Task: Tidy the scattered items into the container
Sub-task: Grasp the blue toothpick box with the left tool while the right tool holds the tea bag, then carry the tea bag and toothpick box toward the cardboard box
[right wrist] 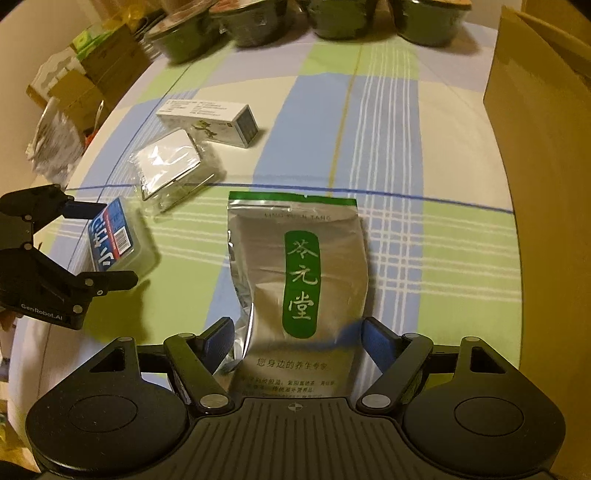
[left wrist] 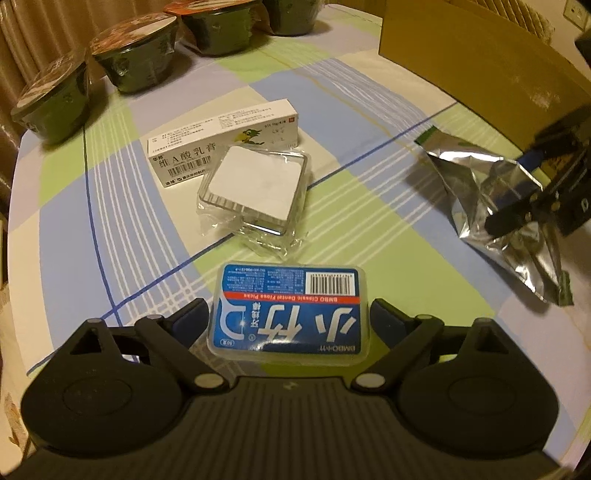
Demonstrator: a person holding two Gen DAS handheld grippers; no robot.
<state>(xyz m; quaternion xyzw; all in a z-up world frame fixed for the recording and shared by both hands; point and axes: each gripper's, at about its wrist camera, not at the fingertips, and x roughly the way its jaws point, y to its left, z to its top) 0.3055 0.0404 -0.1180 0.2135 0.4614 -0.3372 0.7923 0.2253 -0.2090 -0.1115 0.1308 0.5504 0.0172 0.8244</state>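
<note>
Cardboard box (left wrist: 480, 66) (inside hidden), floss case (left wrist: 290, 310) between left jaws.

This looks like a home. The table wears a soft cloth (left wrist: 110, 206) with blue, green and cream checks, the kind used at home. Warm yellow lamp light falls on everything. Four dark food bowls (left wrist: 136, 55) with shiny lids sit in a row at the far edge. Small home things lie on the cloth: a cream box (left wrist: 221, 140), a floss box (left wrist: 291, 310) and a silver tea bag (right wrist: 299, 280). A big cardboard box (left wrist: 476, 62) stands on the right. A curtain (left wrist: 22, 40) hangs behind the bowls. Beside the table, piles of boxes and bags (right wrist: 74, 88) are stacked up. A wall socket (left wrist: 576, 14) shows in the far corner.
</note>
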